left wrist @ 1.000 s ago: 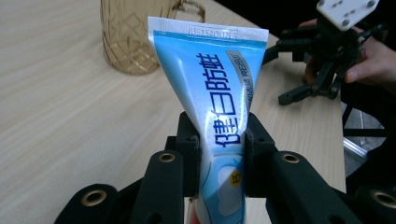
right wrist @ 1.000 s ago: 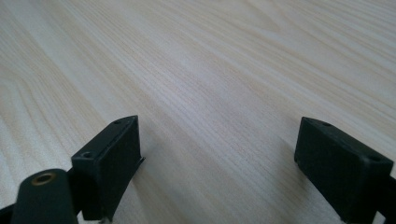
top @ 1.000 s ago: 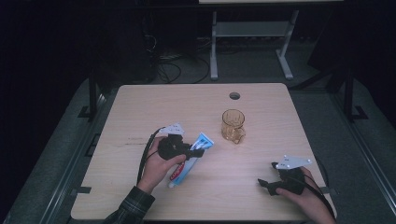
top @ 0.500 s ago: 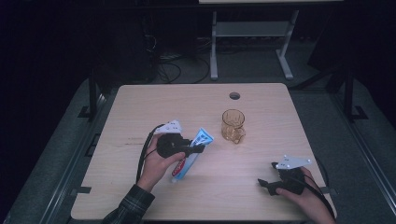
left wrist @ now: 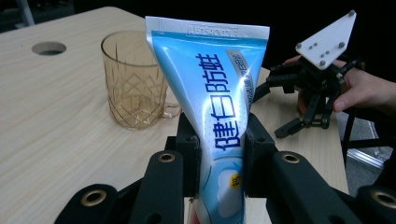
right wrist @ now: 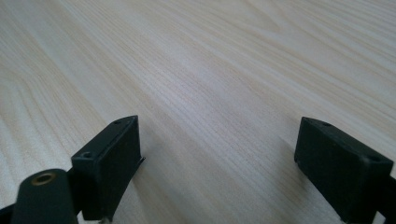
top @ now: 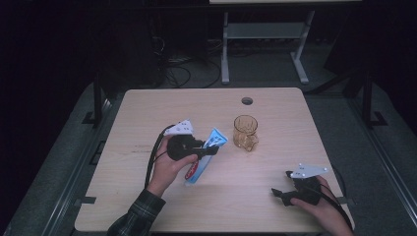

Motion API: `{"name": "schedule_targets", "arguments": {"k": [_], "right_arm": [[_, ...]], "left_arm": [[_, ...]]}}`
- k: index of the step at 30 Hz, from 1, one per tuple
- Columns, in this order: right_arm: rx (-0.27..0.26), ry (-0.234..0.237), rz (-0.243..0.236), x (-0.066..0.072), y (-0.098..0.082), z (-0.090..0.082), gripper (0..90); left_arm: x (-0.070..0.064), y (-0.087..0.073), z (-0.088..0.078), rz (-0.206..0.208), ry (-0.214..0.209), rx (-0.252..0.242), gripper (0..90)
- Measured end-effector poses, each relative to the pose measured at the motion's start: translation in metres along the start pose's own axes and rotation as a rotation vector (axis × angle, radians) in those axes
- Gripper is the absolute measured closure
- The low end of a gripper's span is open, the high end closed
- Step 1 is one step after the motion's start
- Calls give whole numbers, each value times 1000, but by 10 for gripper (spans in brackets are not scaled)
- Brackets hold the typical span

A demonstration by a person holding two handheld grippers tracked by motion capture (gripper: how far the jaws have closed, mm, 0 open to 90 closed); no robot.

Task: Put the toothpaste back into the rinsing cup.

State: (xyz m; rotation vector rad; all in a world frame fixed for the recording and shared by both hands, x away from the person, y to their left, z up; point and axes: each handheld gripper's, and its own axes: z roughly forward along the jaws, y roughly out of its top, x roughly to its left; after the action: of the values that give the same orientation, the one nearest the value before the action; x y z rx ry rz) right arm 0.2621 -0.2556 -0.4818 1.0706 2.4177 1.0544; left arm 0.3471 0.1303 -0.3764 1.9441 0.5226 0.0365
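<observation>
A blue, white and red toothpaste tube (top: pixel 204 155) (left wrist: pixel 219 107) is clamped between the jaws of my left gripper (top: pixel 205 151) (left wrist: pixel 219 161), lifted off the table with its crimped end up and tilted toward the glass. An amber cut-glass mug (top: pixel 245 133) (left wrist: pixel 132 79) stands upright just right of the tube. My right gripper (top: pixel 278 193) (right wrist: pixel 217 168) rests low over the table's front right corner, its jaws wide apart with bare wood between them. In the left gripper view the right gripper (left wrist: pixel 299 105) shows beyond the tube with its white three-cornered plate.
The light wooden table (top: pixel 147 113) has a round cable hole (top: pixel 247 101) near its far edge. A metal stand (top: pixel 260 34) and cables lie on the dark floor behind the table.
My left gripper has raised the toothpaste tube and swung it upright, a little toward the glass. The right gripper has stayed in place.
</observation>
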Motion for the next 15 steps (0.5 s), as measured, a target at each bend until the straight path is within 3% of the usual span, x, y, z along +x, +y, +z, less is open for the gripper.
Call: {"name": "schedule_targets", "arguments": {"k": [15], "right_arm": [[0, 0, 1, 0, 0, 0, 136]], "left_arm": [[4, 18, 5, 21, 1, -20, 725]]}}
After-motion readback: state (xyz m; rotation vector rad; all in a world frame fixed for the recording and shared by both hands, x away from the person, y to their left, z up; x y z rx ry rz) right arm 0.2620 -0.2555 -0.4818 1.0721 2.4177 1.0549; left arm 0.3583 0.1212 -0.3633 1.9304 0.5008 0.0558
